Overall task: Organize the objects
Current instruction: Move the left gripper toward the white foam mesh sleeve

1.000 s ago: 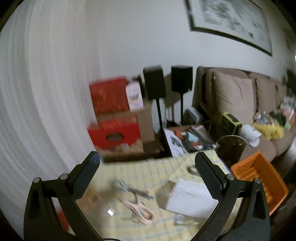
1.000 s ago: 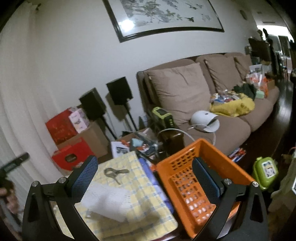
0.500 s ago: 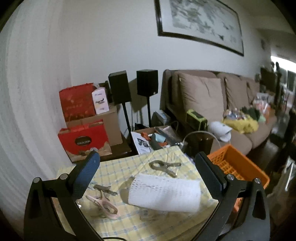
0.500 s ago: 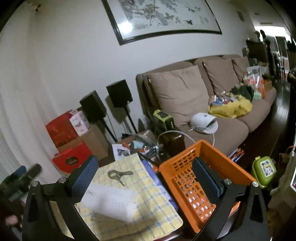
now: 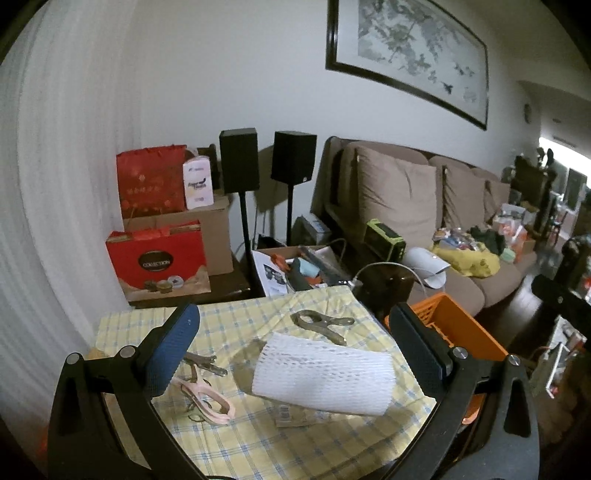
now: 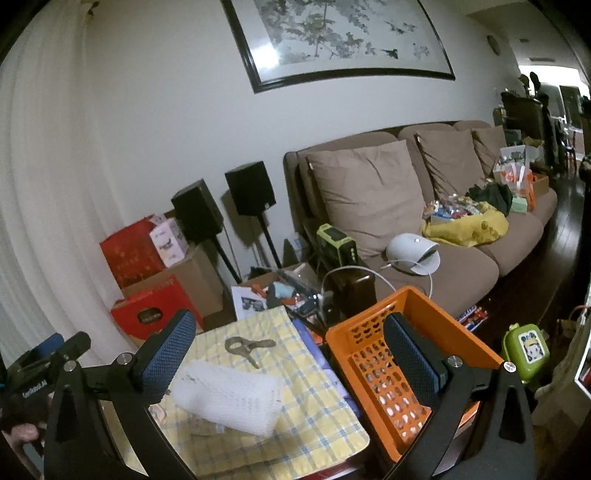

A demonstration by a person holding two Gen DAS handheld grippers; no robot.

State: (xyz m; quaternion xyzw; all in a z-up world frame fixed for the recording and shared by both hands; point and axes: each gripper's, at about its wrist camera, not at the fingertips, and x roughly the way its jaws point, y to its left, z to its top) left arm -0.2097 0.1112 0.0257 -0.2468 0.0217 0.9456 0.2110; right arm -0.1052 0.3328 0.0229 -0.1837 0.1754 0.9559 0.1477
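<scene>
Yellow checked cloth covers a small table in a cluttered living room. Both grippers hover above it with fingers spread wide, holding nothing.

Left gripper: directly between its fingers, nearest, lies a white foam mesh sleeve on the cloth. Just inside the left finger sits a pink clip, with a dark metal clip touching it on the far side. Beyond the sleeve, still between the fingers, lies an olive clip. Behind the right finger, off the table edge, stands an orange basket.

Right gripper: the foam sleeve lies near its left finger, and the olive clip is farther ahead. The basket sits just beside the cloth, with the right finger in front of its slotted inner wall; its inside looks bare. At far left of this view, the left gripper shows as a blurred dark shape with a hand below it.

Farther ahead, past the table, are red boxes, two black speakers on stands, a brown sofa piled with items, and a framed painting on the white wall.
</scene>
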